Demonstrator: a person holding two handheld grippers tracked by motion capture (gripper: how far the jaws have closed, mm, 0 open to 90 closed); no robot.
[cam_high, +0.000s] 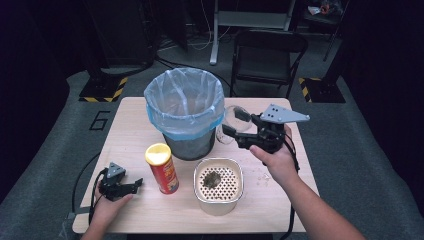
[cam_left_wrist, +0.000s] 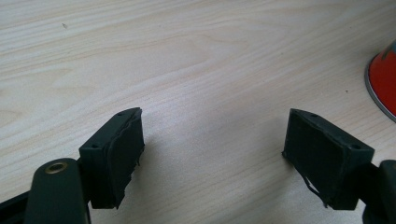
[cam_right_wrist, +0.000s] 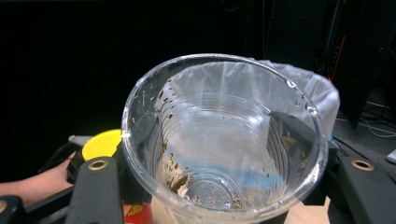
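My right gripper (cam_high: 235, 125) is shut on a clear plastic cup (cam_high: 234, 120), held above the table just right of the bin (cam_high: 185, 107). In the right gripper view the cup (cam_right_wrist: 224, 140) sits between the jaws, with its mouth toward the camera and brown specks stuck to its wall and bottom. My left gripper (cam_high: 136, 184) rests low at the table's front left, just left of a red can with a yellow lid (cam_high: 161, 167). Its jaws stand open over bare wood (cam_left_wrist: 212, 135) with nothing between them, and the can's red base (cam_left_wrist: 383, 79) is at the right edge.
The bin is lined with a pale blue plastic bag (cam_right_wrist: 308, 84). A metal pot with a perforated insert (cam_high: 218, 182) holding a clump of dark wet leaves stands at the front middle of the wooden table (cam_high: 130, 125). A dark chair (cam_high: 267, 55) stands beyond the table.
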